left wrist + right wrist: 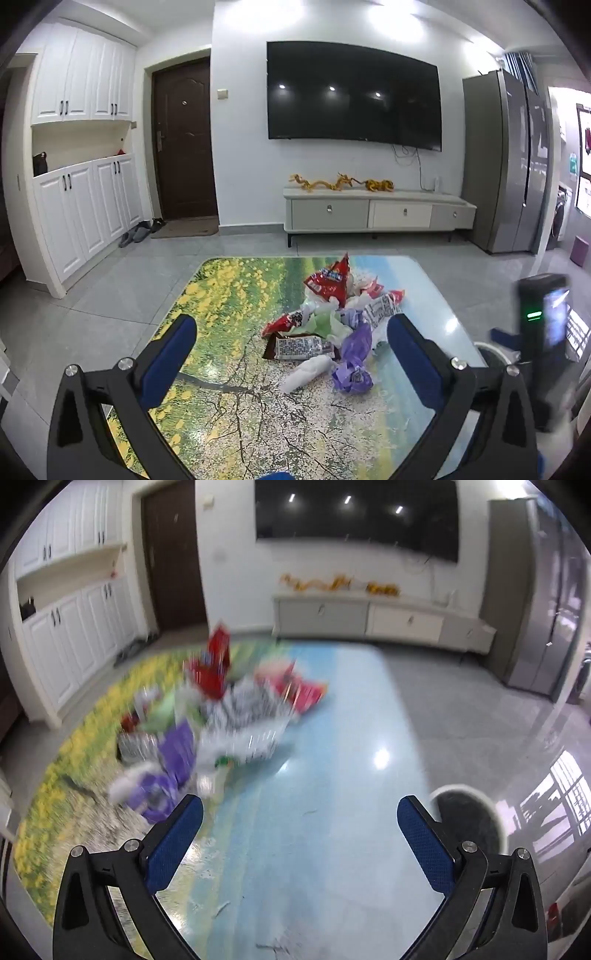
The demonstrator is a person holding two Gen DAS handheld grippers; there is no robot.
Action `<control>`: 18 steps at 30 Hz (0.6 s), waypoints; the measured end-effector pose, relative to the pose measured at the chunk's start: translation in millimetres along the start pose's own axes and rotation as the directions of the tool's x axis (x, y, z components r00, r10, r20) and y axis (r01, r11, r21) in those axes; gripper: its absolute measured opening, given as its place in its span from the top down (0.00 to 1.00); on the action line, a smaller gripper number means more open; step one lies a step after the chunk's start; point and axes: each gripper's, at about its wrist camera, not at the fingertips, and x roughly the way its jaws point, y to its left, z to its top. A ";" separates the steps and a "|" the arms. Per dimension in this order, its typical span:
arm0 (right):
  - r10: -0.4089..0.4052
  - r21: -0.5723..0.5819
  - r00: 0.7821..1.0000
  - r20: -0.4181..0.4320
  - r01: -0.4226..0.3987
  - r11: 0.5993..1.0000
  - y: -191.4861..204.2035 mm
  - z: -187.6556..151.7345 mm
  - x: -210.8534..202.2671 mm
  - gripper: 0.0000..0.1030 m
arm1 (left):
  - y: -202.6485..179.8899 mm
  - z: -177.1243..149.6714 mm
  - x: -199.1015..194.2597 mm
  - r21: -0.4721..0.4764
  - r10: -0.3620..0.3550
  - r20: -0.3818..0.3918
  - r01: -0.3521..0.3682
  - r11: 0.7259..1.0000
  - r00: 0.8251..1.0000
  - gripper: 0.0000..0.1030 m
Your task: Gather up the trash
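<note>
Claws, left (291, 328) and right (300, 810), gape wide, empty.

Ahead of the tool lies 1 pile of trash (332, 325) on 1 table (229, 406); within it about 3 red wrappers, 2 purple wrappers, 1 white tissue; exact count unclear.

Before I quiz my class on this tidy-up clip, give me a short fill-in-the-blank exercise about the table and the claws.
1. The left claw stands ____, with nothing gripped.
2. The wrappers lie in a heap on the ____.
3. The crumpled bag nearest the left claw is ____ in colour.
4. On the wall behind hangs a dark ____.

Missing words: open; table; purple; television
</note>
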 end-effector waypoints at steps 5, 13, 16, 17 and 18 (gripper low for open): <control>-0.062 0.049 0.991 0.122 0.057 0.997 -20.8 3.7 -54.2 0.00 | 7.4 8.2 -19.7 -0.038 0.046 0.047 -0.044 0.998 0.998 0.00; -0.056 0.108 0.971 0.231 0.031 0.994 -46.4 6.3 -107.9 0.00 | 2.4 19.1 -49.2 -0.020 0.077 0.113 -0.075 0.997 0.991 0.00; -0.060 0.111 0.960 0.272 0.031 0.993 -47.9 8.8 -124.9 0.00 | 2.1 23.9 -60.1 -0.010 0.080 0.129 -0.080 0.997 0.988 0.00; -0.062 0.113 0.956 0.287 0.031 0.993 -48.6 10.1 -132.4 0.00 | 2.0 25.2 -63.7 -0.010 0.083 0.136 -0.082 0.997 0.987 0.00; -0.065 0.114 0.952 0.298 0.032 0.993 -49.8 11.1 -136.7 0.00 | 2.7 25.6 -66.7 -0.010 0.086 0.143 -0.085 0.996 0.986 0.00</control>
